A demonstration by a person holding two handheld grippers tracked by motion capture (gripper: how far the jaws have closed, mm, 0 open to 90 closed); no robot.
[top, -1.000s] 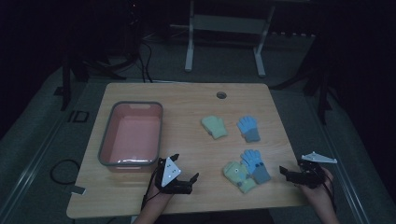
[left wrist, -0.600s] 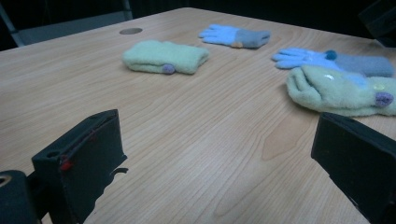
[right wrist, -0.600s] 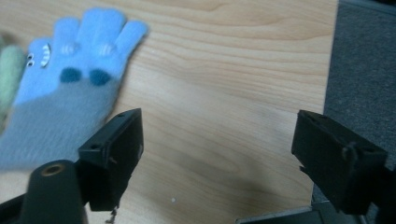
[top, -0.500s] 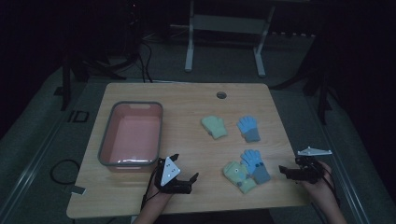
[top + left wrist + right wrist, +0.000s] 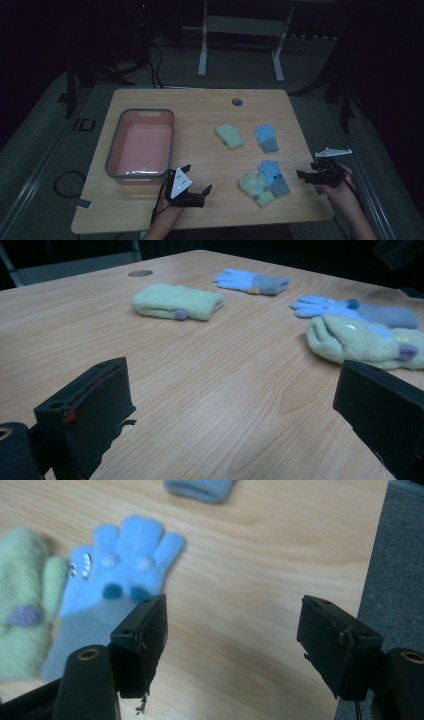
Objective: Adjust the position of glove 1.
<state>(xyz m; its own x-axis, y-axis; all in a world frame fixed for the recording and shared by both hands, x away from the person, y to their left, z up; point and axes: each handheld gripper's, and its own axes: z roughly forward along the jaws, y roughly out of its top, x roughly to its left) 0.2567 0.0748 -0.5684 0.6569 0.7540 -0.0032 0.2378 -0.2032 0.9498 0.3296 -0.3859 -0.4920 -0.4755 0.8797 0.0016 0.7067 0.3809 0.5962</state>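
Two pairs of gloves lie on the wooden table (image 5: 200, 107). A green mitten (image 5: 229, 136) and a blue glove (image 5: 265, 137) lie apart at mid-right. Nearer the front, another green mitten (image 5: 254, 188) lies against a blue glove (image 5: 274, 176). My left gripper (image 5: 197, 178) rests open near the front edge and faces the gloves. Between its jaws (image 5: 235, 385) is bare wood. My right gripper (image 5: 306, 170) hovers at the table's right edge, just right of the near blue glove (image 5: 125, 565). Its jaws (image 5: 232, 625) have just been closing a little but stand open with nothing between them.
A pink tub (image 5: 114, 150) with a grey rim stands on the left half of the table, just behind my left gripper. A round cable hole (image 5: 237, 102) is at the back. Grey floor (image 5: 385, 165) lies beyond the right edge.
My right gripper has lifted a little and drifted slightly away from the front edge, with its jaws somewhat narrower. The left gripper and the gloves have not moved.
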